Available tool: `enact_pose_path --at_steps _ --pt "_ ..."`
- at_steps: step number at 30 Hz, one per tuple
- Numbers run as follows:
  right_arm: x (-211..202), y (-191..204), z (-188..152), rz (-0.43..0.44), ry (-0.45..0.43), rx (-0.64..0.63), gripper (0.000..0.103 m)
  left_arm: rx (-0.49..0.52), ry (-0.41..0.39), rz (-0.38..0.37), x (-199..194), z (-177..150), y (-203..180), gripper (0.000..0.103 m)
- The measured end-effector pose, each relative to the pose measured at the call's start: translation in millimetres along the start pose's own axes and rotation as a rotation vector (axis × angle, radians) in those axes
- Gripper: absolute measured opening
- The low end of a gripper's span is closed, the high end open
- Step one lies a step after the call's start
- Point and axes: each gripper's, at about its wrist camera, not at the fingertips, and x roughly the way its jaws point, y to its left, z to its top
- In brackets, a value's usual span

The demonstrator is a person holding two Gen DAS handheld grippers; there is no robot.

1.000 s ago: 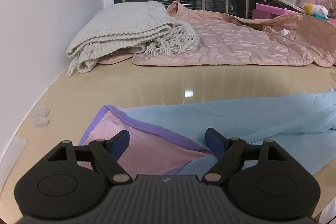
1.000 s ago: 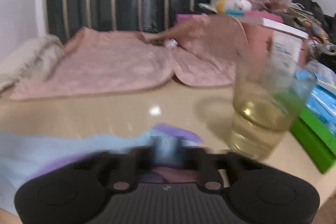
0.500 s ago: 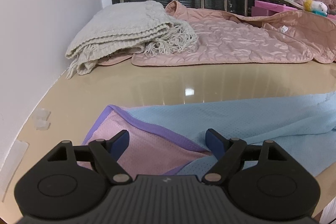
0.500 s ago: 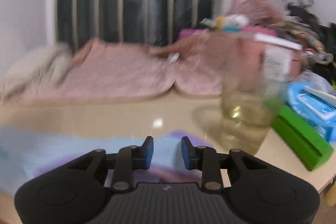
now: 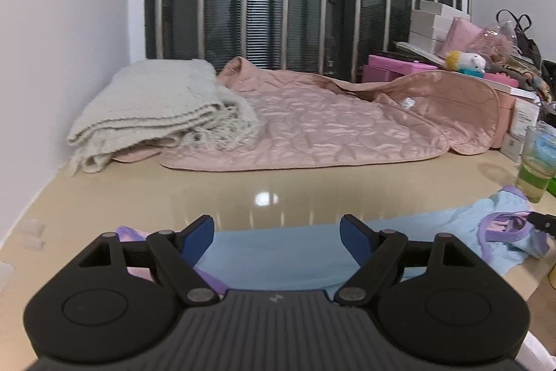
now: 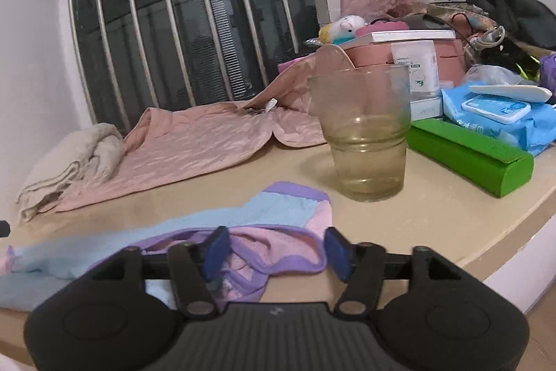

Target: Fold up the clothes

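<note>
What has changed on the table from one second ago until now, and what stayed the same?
The right gripper was shut on the garment and has let it go; its jaws are opening, with the purple-edged cloth lying loose between them. The left gripper has lifted its view, so less of the garment shows. It stayed open and empty. The glass, blanket and pink quilt kept their places.

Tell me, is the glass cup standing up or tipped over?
Standing up. The glass cup sits upright on the table, with yellowish liquid level in its lower part.
</note>
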Motion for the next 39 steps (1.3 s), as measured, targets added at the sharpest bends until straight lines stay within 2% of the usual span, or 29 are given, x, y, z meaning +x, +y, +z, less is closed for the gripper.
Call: enact_pose_path --at_steps 4,7,10,14,16,17,18,19,20,22,23,24,25,26,28,32,34,35,36,37,39 --pt "-2 -3 1 0.051 -0.029 0.035 0.068 0.017 0.016 -0.004 3 -5 -6 0.081" --pt "-2 -6 3 0.116 -0.035 0.014 0.078 0.012 0.024 -0.002 5 -6 -5 0.081" --pt "-1 -10 2 0.202 0.005 -0.011 0.079 0.006 0.029 0.001 5 -6 -3 0.081" --pt "-1 -10 0 0.225 0.006 -0.131 0.08 0.01 0.04 0.0 5 -9 -2 0.081" --pt "5 -12 1 0.209 0.029 -0.153 0.075 0.012 0.046 0.002 6 -10 -2 0.081" --pt "9 -14 1 0.201 0.044 -0.147 0.065 0.015 0.049 0.004 7 -10 -3 0.081" --pt "12 -17 4 0.199 0.049 -0.127 0.039 0.018 0.052 0.005 9 -11 -3 0.081" --pt "15 -20 7 0.198 0.055 -0.107 0.021 0.021 0.056 0.005 10 -12 -3 0.081" --pt "18 -23 9 0.197 0.059 -0.086 0.012 0.023 0.06 0.007 11 -13 -4 0.081" --pt "18 -31 13 0.197 0.053 -0.029 0.016 0.021 0.082 0.02 17 -16 -3 0.081" --pt "17 -35 16 0.192 0.048 -0.006 0.025 0.02 0.094 0.031 20 -18 -2 0.081" --pt "13 -38 18 0.179 0.033 0.016 0.043 0.018 0.104 0.045 22 -20 -1 0.081" --pt "8 -42 20 0.154 0.013 0.042 0.05 0.015 0.111 0.052 24 -22 1 0.081" --pt "2 -45 22 0.144 0.003 0.058 0.05 0.009 0.119 0.048 25 -24 3 0.081" --pt "-7 -51 23 0.165 0.012 0.084 0.049 0.009 0.129 0.045 27 -27 4 0.081" --pt "-10 -48 18 0.238 0.102 0.102 0.039 0.018 0.143 0.043 31 -33 4 0.081" --pt "-4 -41 13 0.213 0.135 0.095 0.034 0.007 0.146 0.038 31 -33 5 0.081" --pt "-1 -36 11 0.215 0.133 0.083 0.015 0.001 0.149 0.035 31 -33 7 0.082" --pt "0 -30 11 0.202 0.118 0.054 0.006 -0.006 0.152 0.034 32 -33 8 0.083" --pt "0 -24 10 0.187 0.098 0.022 0.006 -0.011 0.154 0.035 32 -33 8 0.083" --pt "-13 -10 10 0.123 -0.012 -0.102 0.006 -0.014 0.154 0.036 32 -33 9 0.084"
